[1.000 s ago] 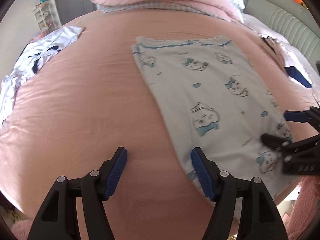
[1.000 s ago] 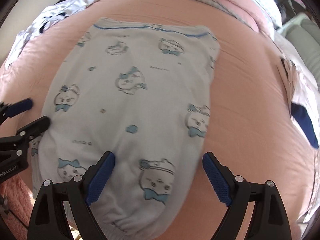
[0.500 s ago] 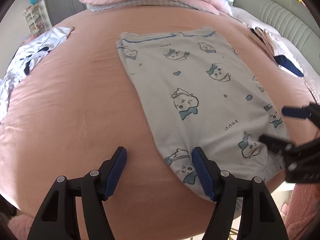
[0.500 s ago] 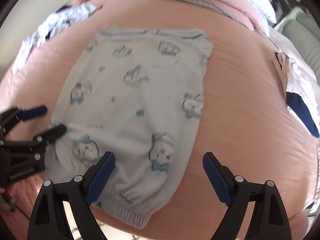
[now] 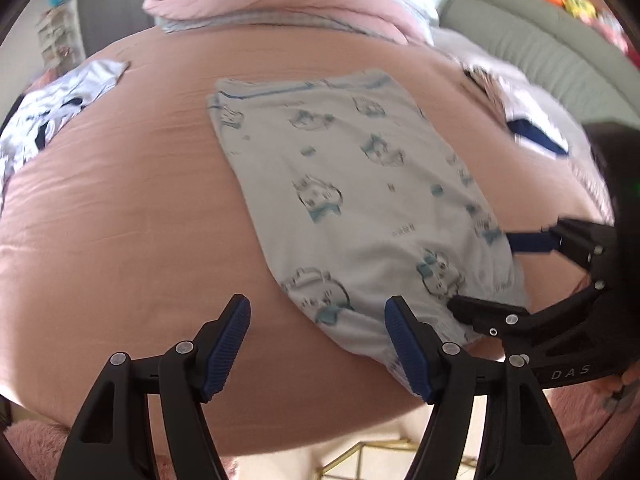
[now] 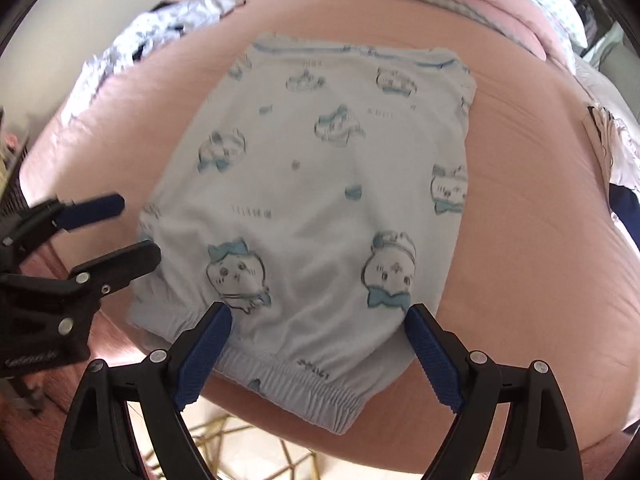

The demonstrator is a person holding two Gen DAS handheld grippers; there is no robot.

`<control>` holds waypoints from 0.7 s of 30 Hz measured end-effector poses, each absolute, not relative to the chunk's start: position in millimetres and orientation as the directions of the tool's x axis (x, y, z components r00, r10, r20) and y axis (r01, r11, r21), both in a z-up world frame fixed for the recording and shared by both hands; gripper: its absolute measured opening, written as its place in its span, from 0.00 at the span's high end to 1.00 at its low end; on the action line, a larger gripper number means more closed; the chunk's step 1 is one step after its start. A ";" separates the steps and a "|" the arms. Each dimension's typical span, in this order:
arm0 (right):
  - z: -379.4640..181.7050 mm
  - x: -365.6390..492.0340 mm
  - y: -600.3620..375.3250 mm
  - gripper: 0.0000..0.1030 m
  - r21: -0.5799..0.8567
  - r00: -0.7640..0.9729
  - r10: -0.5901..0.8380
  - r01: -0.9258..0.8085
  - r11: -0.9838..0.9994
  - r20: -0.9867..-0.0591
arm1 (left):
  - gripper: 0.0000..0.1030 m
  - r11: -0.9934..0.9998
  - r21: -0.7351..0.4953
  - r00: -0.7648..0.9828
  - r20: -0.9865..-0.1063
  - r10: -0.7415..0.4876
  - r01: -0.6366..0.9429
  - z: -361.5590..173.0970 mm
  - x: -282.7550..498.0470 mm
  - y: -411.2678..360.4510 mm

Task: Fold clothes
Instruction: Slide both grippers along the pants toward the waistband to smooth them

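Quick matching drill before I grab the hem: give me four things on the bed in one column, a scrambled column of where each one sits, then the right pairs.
Things:
1. cat-print shorts
2. crumpled white garment
3. pink duvet
4. right gripper

Places:
A. piled at the far end of the bed
B. open, straddling the elastic hem at the near edge
C. spread flat in the middle of the pink bed sheet
D. heaped at the far left of the bed

Pairs: 1-C, 2-D, 3-A, 4-B
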State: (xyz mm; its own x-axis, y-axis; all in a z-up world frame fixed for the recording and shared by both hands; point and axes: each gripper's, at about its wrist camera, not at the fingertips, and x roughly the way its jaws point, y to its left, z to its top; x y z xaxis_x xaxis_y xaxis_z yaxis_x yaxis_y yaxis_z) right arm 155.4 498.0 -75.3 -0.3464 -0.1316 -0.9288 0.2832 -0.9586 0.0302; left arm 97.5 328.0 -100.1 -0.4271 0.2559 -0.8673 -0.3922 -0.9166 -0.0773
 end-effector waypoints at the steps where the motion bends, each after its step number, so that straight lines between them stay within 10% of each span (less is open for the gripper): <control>1: -73.7 161.5 498.4 0.13 0.022 -0.356 -0.134 0.303 -0.953 -0.925 | 0.34 -0.910 -0.059 -0.414 -0.877 0.243 -0.410 -101.6 102.2 332.4; 21: -50.3 30.4 545.4 0.13 -0.094 -0.490 -0.053 0.270 -0.958 -0.870 | 0.34 -0.863 -0.091 -0.446 -0.826 0.344 -0.497 -90.8 -52.8 363.6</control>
State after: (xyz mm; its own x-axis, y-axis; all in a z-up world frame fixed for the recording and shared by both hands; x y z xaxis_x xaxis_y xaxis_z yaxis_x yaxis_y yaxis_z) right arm 30.4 545.4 -50.3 -0.4895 -0.0526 -0.8704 0.2696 -0.9584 -0.0937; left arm -52.8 363.6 -90.8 -0.4457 0.3441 -0.8264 -0.4969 -0.8630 -0.0914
